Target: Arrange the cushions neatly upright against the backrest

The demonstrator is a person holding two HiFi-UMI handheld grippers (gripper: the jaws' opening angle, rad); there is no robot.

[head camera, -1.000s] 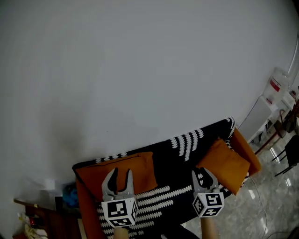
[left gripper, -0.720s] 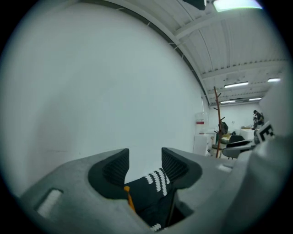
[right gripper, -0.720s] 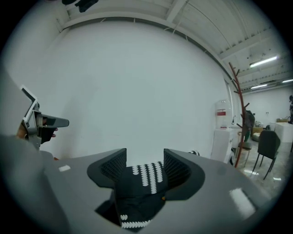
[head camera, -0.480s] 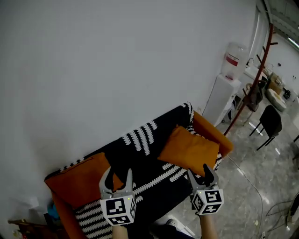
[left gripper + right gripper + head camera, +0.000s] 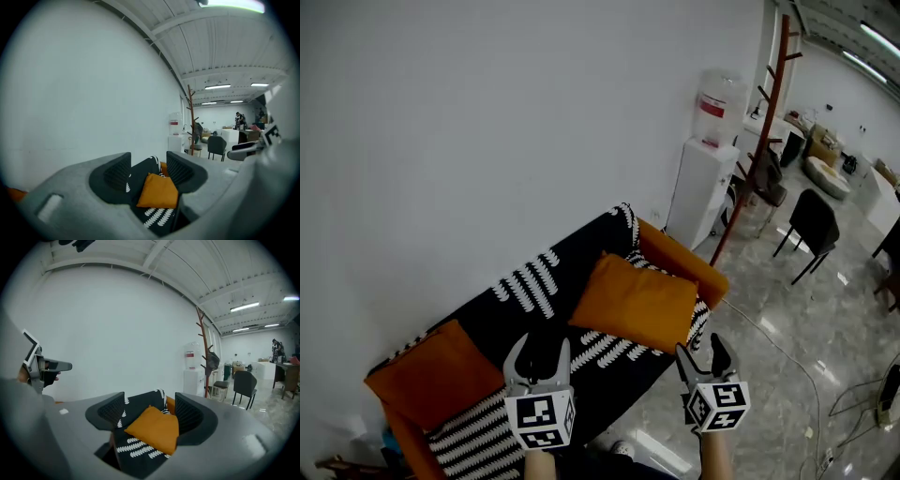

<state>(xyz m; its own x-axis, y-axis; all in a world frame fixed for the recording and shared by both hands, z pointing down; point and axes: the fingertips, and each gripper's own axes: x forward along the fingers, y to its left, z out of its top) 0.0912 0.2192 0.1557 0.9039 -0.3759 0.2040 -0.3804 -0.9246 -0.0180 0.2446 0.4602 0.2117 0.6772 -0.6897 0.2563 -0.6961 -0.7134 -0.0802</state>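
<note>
A sofa under a black throw with white patterns stands against the white wall. One orange cushion leans at its left end. A second orange cushion lies tilted near the right armrest; it also shows as the cushion in the left gripper view and the cushion in the right gripper view. My left gripper and right gripper hover in front of the seat, apart from both cushions. Both have just been opening and hold nothing. The left gripper and right gripper frame the far cushion.
A white water dispenser stands just right of the sofa, with a wooden coat stand beside it. A black chair and more furniture sit farther right on the glossy tiled floor. A cable runs across the floor.
Both grippers have swung rightward along the sofa, and the view with them. The right cushion now sits ahead between them. Both sets of jaws stand wider than before.
</note>
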